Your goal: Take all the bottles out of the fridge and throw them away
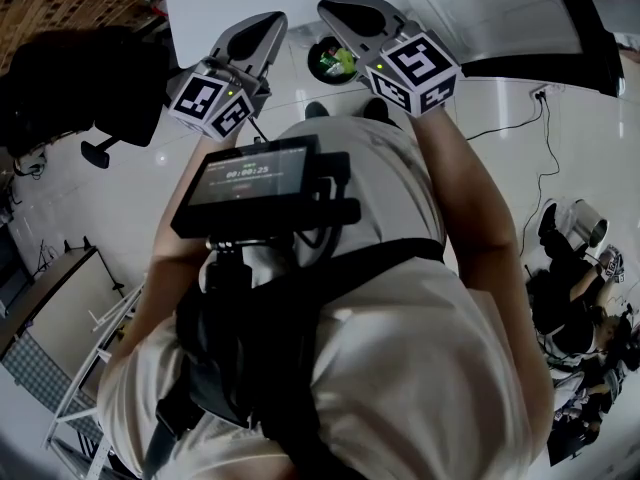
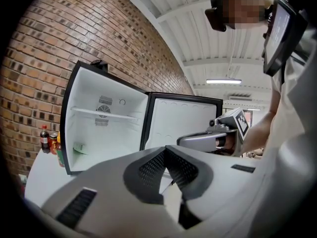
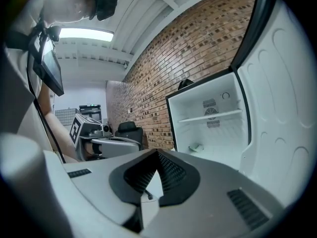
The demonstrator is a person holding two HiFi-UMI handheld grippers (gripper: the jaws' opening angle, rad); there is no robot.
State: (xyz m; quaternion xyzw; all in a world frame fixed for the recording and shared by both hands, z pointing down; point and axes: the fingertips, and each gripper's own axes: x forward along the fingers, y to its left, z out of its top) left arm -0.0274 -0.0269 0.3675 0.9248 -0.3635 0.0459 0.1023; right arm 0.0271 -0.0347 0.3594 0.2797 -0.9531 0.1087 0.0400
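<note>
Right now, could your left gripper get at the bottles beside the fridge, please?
Probably yes. The bottles stand outside the fridge, by its left wall, with nothing in front of them. The left gripper is shut and empty, so it must open first.

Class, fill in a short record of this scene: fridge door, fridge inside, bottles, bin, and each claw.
fridge door: open wide
fridge: one shelf, no bottles visible inside, small pale item on its floor
bottles: standing outside, beside the fridge
bin: on the floor, something green inside
left claw: shut, empty
right claw: shut, empty
</note>
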